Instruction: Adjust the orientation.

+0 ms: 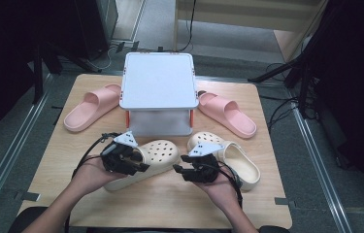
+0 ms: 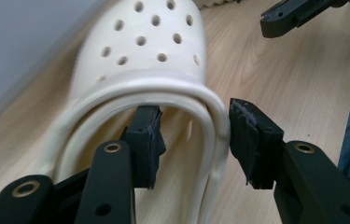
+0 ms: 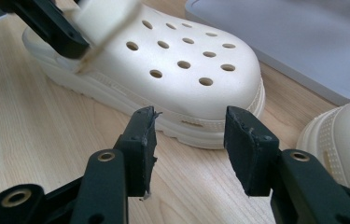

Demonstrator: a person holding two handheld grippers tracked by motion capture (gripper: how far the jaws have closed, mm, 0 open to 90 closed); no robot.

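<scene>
Two cream clogs sit near the front edge of the table [image 1: 63, 145], ahead of a white step stool [image 1: 157, 80]; a pink slide lies at each side of the stool, the left slide [image 1: 92, 106] and the right slide [image 1: 228, 112].

Left clog [image 1: 145, 162]: toe points toward the stool, heel toward the front-left corner. Left gripper [image 1: 126, 162] straddles the rim of its heel opening [image 2: 210, 116], one jaw inside the shoe, one outside. Jaws spread, rim wall between them; pads [image 2: 245, 140] look just shy of pinching, not yet clamped.

Right gripper [image 1: 191, 172] hovers just off the toe [image 3: 196, 70] of the same clog, jaws released, holding nothing. Right clog [image 1: 233, 158] lies near the front-right corner.

Judgement: moulded foam, so light and springy; the rim wall should flex under pinch yet hold shape. The matte surface should give fair grip. The rim is the natural hold; the rounded toe offers less purchase.
</scene>
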